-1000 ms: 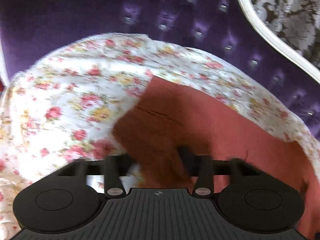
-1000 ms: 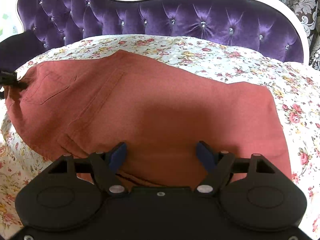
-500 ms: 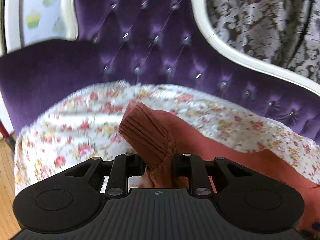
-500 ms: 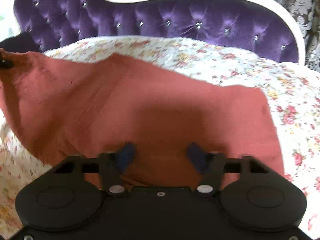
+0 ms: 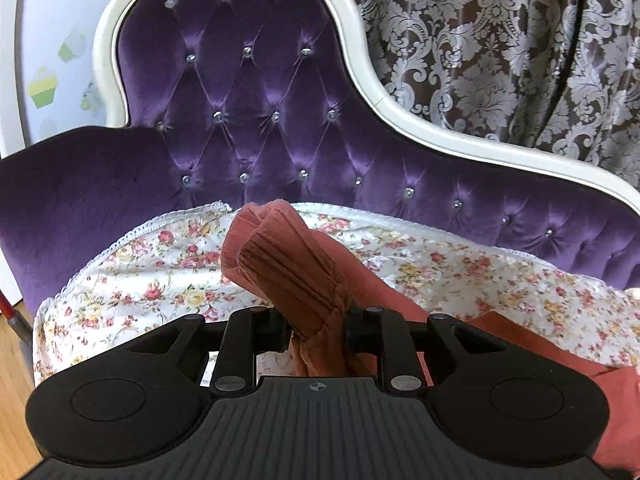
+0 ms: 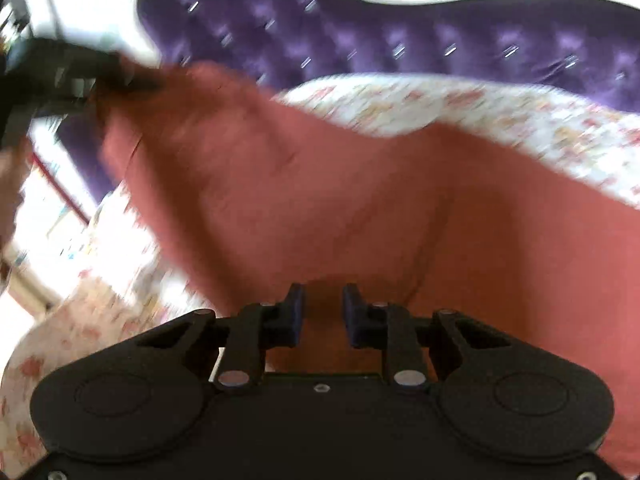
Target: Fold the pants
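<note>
The rust-red pants [image 6: 360, 200] are partly lifted off a flowered sheet [image 5: 160, 272] on a purple sofa. My left gripper [image 5: 316, 320] is shut on the bunched elastic waistband [image 5: 288, 264], which sticks up between its fingers. In the blurred right wrist view my right gripper [image 6: 322, 312] is shut on a fold of the pants' near edge, and the cloth rises from it up to the left gripper [image 6: 72, 76] at the upper left.
The tufted purple sofa back [image 5: 260, 120] with a white frame [image 5: 360, 64] rises behind. A patterned curtain [image 5: 500, 40] hangs at the right. Wood floor [image 5: 12, 380] shows at the far left, beyond the sofa arm [image 5: 80, 184].
My left gripper closed on the waistband and lifted it. My right gripper went from open over the pants to shut on their near edge, and it is moving fast now.
</note>
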Motion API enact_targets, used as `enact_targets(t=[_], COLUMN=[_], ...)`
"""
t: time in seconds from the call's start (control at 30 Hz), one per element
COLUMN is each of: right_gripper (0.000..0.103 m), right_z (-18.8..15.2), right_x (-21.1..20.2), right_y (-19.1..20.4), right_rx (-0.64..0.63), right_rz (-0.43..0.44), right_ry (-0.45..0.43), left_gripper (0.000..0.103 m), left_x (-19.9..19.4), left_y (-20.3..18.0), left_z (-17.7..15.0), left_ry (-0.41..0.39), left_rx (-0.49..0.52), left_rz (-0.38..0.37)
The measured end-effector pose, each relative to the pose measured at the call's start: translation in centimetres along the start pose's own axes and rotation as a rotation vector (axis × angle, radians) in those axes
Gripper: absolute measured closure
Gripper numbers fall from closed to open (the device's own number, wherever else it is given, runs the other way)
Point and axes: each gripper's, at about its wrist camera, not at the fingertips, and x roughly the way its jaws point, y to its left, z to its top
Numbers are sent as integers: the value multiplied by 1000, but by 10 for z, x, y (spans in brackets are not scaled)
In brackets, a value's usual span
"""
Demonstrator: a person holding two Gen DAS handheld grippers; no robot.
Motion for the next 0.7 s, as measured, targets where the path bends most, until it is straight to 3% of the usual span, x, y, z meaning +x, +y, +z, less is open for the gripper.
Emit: enact_targets(t=[0.13,0.23,0.33,0.43,0.7], right_gripper=[75,77,76,76,75], right_z=[-23,-21,-15,-12,-28], right_x=[-2,-14,-40,-69,-103], right_y=[18,10,0,-24,-116], right_rx=[-60,-28,10,70,279], right_rz=[-44,-6,7,-33,-199], right_ry=[-20,-34,-108,-159,-143], left_gripper=[82,82,82,82,82], left_x=[-5,-19,-38,-53,-56], left_y=[-13,-30,-54,-87,-216], left_z=[-3,-3,3,7,-23], left_ry=[1,-36,-72,-90,-78], left_rx=[32,85,143,199,330], left_rz=[-12,-9,-21,-42,-225])
